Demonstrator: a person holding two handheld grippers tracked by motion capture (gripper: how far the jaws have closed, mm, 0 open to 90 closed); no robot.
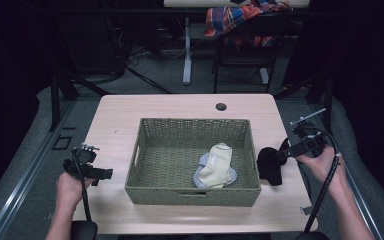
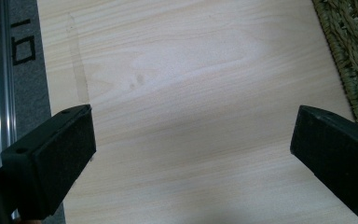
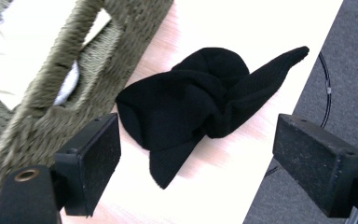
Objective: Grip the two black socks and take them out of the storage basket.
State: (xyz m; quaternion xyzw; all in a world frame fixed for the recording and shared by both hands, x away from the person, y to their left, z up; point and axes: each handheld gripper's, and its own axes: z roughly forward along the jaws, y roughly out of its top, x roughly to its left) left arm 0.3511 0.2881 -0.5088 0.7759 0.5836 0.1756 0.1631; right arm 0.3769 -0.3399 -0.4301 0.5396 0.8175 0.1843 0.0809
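A crumpled black sock (image 1: 270,164) (image 3: 200,105) lies on the table just right of the woven basket (image 1: 145,150). My right gripper (image 1: 286,154) (image 3: 196,172) hovers beside and above it, jaws wide apart, with nothing pressed between them. Inside the basket, a cream sock (image 1: 218,165) rests on a grey one (image 1: 200,176). My left gripper (image 1: 105,174) (image 2: 191,158) stays over bare wood to the left of the basket, open and empty.
The basket wall (image 3: 51,88) stands close to the right gripper's left jaw, and the table's right edge (image 1: 300,200) is near the black sock. A round cable hole (image 1: 221,106) sits at the table's far side. A chair with plaid cloth (image 1: 240,20) stands beyond.
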